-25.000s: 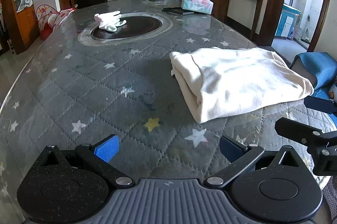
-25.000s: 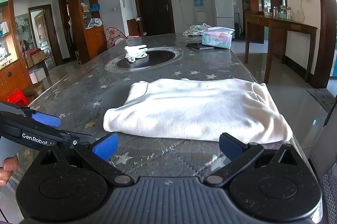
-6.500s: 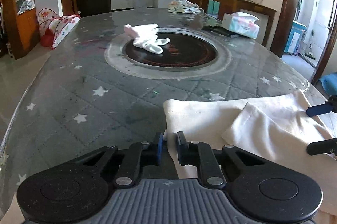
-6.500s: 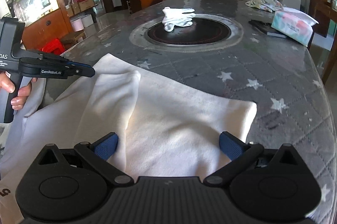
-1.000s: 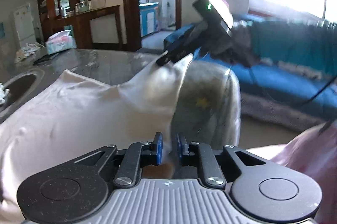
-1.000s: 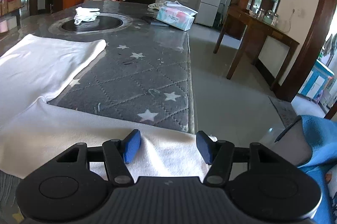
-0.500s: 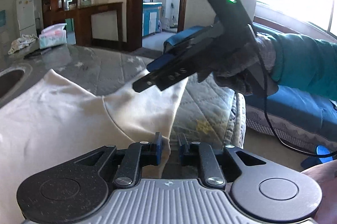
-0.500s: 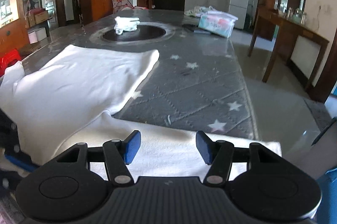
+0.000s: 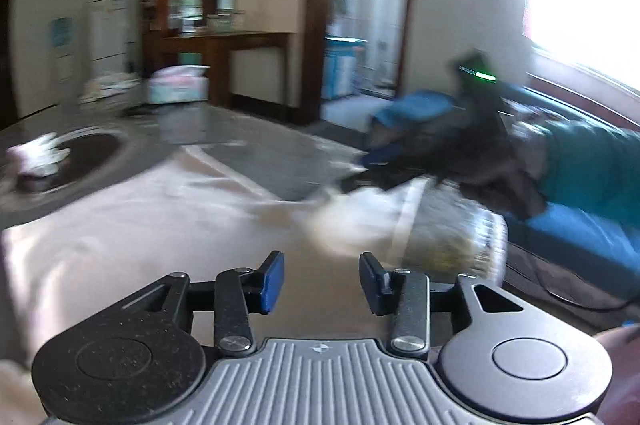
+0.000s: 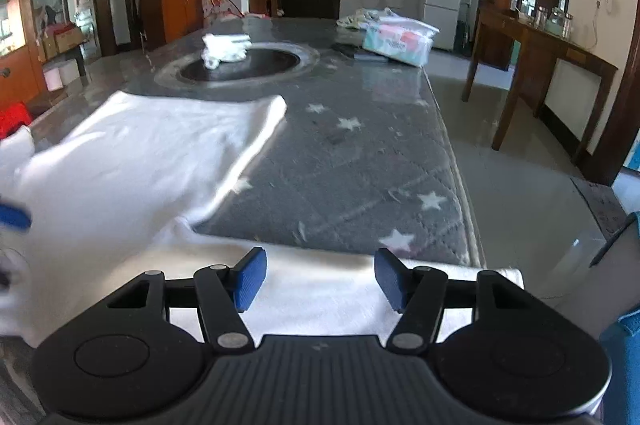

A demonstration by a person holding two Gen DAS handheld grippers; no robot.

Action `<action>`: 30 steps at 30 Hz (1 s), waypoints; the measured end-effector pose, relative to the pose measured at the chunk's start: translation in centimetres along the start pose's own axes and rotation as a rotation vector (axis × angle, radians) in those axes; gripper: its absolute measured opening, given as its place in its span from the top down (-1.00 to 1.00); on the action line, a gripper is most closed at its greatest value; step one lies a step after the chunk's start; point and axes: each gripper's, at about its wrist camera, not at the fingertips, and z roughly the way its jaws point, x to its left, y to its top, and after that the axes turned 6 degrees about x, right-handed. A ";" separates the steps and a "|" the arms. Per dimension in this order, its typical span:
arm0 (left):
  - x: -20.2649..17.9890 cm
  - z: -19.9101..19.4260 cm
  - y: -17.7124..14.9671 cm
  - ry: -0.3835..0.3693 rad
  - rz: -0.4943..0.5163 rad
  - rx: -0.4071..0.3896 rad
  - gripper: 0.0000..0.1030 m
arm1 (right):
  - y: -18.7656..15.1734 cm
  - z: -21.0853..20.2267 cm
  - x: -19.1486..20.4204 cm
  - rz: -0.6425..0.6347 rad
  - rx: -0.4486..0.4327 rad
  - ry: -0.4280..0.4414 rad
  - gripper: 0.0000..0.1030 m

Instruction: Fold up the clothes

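A cream garment [image 10: 140, 153] lies spread over the near-left part of the grey star-quilted table [image 10: 360, 177], with one strip running along the near edge under my right gripper [image 10: 320, 281]. That gripper is open, blue pads apart just above the strip. In the blurred left wrist view the garment [image 9: 120, 217] fills the foreground and my left gripper [image 9: 322, 281] is open over it, holding nothing. The right gripper [image 9: 360, 177] shows there as a dark blur above the cloth's corner, held by a gloved hand with a teal sleeve. A blue tip of the left gripper [image 10: 12, 217] shows at the left edge.
White gloves [image 10: 224, 49] lie on the round black inset [image 10: 256, 65] mid-table. A tissue pack [image 10: 396, 41] and a bundle of cloth sit at the far end. A wooden side table [image 10: 540, 65] stands right of the table, and a blue sofa [image 9: 580, 237] lies beyond the near corner.
My left gripper has opened and let go of the garment, and its view is swinging fast. The right gripper stays open, its pads a little wider apart, over the near strip.
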 end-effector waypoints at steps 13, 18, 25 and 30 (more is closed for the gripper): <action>14.7 -1.4 0.3 0.356 -0.413 0.017 0.16 | 3.1 -0.2 10.4 -0.303 -0.016 0.230 -0.21; 17.0 0.4 0.9 0.393 -0.412 0.053 0.16 | 3.9 1.0 15.0 -0.399 0.007 0.328 -0.21; 20.3 2.9 1.7 0.444 -0.410 0.103 0.16 | 3.8 2.8 20.2 -0.501 0.049 0.451 -0.21; 22.4 4.4 2.2 0.480 -0.405 0.133 0.23 | 3.0 3.3 21.6 -0.552 0.078 0.510 -0.21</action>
